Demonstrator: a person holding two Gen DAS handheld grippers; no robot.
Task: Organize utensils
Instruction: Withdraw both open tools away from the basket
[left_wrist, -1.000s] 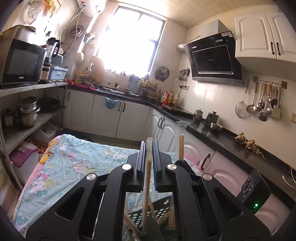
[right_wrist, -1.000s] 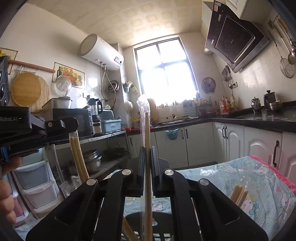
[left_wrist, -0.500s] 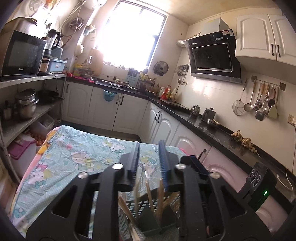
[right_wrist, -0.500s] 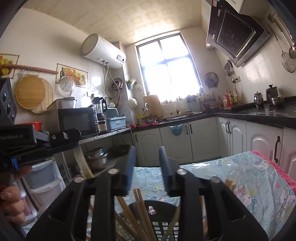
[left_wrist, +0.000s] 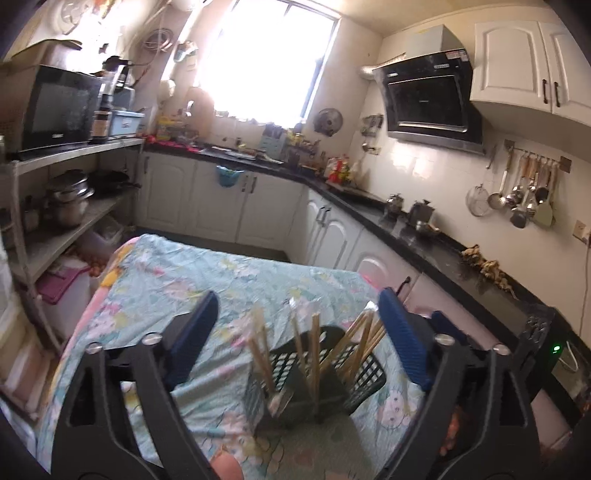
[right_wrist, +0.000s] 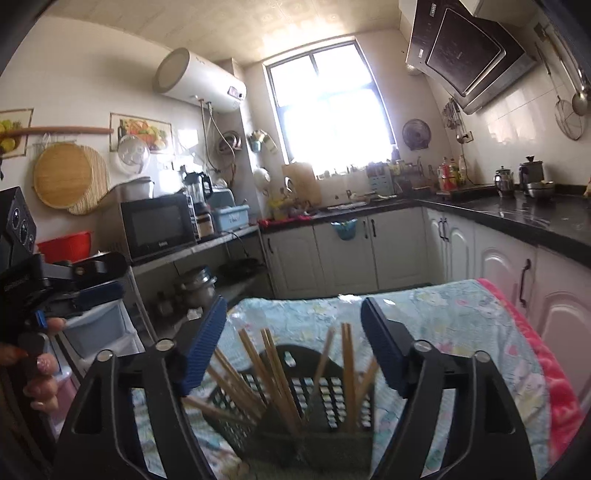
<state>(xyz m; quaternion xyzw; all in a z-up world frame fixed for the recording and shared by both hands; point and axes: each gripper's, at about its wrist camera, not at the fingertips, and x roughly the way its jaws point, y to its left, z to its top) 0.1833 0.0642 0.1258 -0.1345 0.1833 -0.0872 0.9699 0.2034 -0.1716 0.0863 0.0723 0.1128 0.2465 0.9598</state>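
While both jaws spread wider | left tool (left_wrist: 295, 321), right tool (right_wrist: 293, 325) empty | chopsticks (left_wrist: 314, 354) upright in basket (left_wrist: 364, 373)

- Pale wooden chopsticks (left_wrist: 314, 354), matt and unvarnished, stand in a dark perforated plastic utensil basket (left_wrist: 364, 374).
- A light-blue cartoon-print cloth table cover (left_wrist: 207, 280), soft and creased, lies under the basket; its pink fleecy edge (right_wrist: 554, 380) looks rough.
- The black matt plastic left gripper (left_wrist: 295, 343) carries ribbed blue rubbery pads (left_wrist: 402, 339).
- A glossy black stone-like countertop (left_wrist: 436, 243) reflects light.
- Polished metal ladles and strainers (left_wrist: 517, 199) hang on shiny white wall tiles (left_wrist: 436, 173).
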